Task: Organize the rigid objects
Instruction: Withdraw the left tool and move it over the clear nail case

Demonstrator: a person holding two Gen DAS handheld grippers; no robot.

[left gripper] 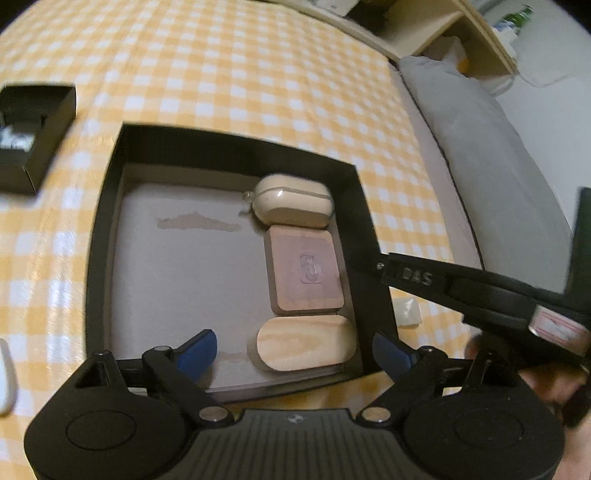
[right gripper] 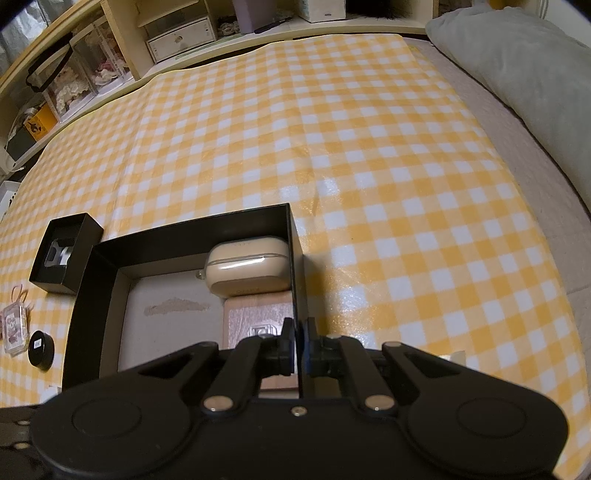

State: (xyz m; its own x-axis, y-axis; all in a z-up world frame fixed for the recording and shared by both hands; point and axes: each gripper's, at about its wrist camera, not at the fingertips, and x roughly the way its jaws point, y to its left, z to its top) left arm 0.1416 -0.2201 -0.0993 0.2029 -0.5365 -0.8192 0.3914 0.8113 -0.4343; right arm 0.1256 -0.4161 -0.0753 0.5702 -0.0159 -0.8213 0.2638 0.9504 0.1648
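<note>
A large black box [left gripper: 107, 206] with a grey floor lies open on the yellow checked cloth. Along its right side sit a beige earbud case [left gripper: 291, 201], a square pinkish-brown coaster [left gripper: 304, 271] and an oval wooden block [left gripper: 306, 343]. My left gripper [left gripper: 293, 352] hangs open over the box's near end, its blue pads [left gripper: 195, 352] wide apart on either side of the wooden block without touching it. My right gripper [right gripper: 300, 332] is shut on the box's right wall [right gripper: 293, 258]; the earbud case [right gripper: 245, 267] lies just beyond it.
A small black box [right gripper: 64, 254] with a white item stands left of the big one. Further left are a round black puck [right gripper: 40, 349] and a clear packet [right gripper: 14, 325]. A grey pillow [right gripper: 517, 66] lies at the right edge, with shelves [right gripper: 177, 33] behind the cloth.
</note>
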